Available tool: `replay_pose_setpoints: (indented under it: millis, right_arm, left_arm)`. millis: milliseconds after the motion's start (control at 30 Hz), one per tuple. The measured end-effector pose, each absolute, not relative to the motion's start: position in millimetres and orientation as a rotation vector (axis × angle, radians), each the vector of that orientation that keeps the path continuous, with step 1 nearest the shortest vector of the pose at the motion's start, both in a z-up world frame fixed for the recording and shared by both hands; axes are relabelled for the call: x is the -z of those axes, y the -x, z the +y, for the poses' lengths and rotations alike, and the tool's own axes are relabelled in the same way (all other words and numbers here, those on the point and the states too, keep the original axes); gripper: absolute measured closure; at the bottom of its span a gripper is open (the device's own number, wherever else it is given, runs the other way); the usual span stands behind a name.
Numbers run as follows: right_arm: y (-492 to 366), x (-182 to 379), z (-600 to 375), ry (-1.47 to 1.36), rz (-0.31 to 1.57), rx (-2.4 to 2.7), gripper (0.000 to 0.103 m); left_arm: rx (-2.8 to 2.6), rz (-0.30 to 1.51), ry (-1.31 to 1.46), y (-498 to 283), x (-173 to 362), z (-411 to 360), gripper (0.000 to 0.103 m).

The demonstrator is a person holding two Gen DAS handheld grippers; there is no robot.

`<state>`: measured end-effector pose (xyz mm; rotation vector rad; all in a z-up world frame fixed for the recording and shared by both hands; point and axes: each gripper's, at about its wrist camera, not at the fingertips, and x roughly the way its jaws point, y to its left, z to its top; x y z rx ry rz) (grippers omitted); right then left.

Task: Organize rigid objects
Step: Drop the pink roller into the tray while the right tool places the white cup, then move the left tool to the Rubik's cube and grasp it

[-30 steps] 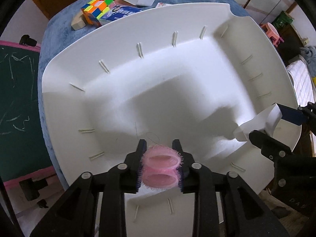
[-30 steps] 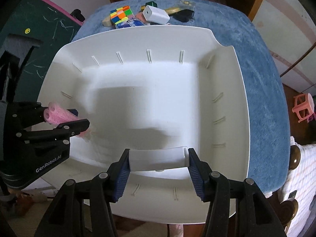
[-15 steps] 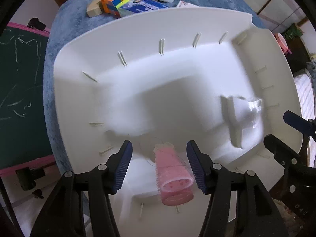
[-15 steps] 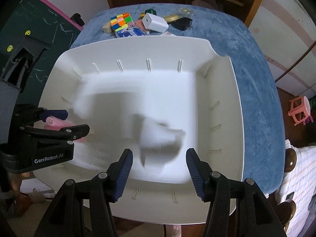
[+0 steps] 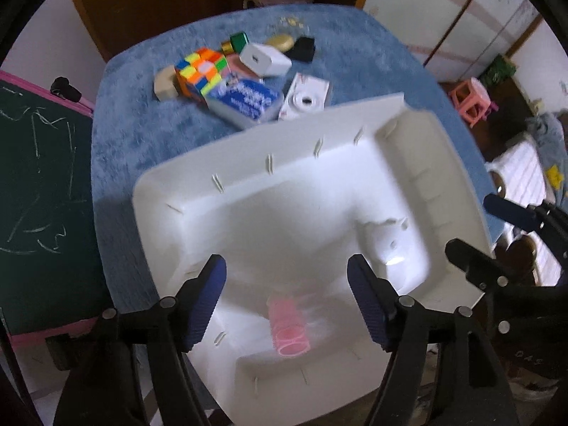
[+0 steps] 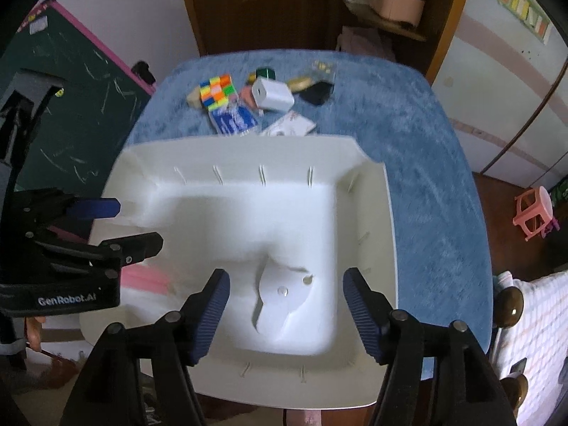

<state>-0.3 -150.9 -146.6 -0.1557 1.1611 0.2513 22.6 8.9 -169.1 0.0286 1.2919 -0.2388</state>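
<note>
A large white bin (image 5: pixel 198 191) (image 6: pixel 369 184) sits on the blue table. A pink hair roller (image 5: pixel 288 330) lies on its floor near the front, also in the right wrist view (image 6: pixel 145 278) behind the left gripper. A white flat piece (image 6: pixel 284 294) (image 5: pixel 390 245) lies on the bin floor to its right. My left gripper (image 5: pixel 287 298) is open and empty above the roller. My right gripper (image 6: pixel 285 310) is open and empty above the white piece.
Beyond the bin lie a colourful puzzle cube (image 5: pixel 200 72) (image 6: pixel 214 94), a white charger (image 5: pixel 264 58) (image 6: pixel 271 94), a blue-white packet (image 5: pixel 245 101), a white card (image 5: pixel 307 97), a black plug (image 5: pixel 301 49) and a green cap (image 5: pixel 238 41). A chalkboard (image 5: pixel 32 195) stands at left.
Both grippers opened and let go: the pink roller and the white piece dropped onto the bin floor. Both grippers then pulled up and back, so the far objects come into view.
</note>
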Motion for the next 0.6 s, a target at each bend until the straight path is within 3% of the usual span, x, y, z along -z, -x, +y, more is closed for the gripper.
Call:
replay_pose_setpoints:
  millis: [600]
  right_arm:
    - [-33.7, 96.0, -166.9, 0.071, 1.086, -0.277, 0.032]
  left_arm:
    - [0.206, 1.144, 0.147, -71.1, 79.7, 22.5, 0.029]
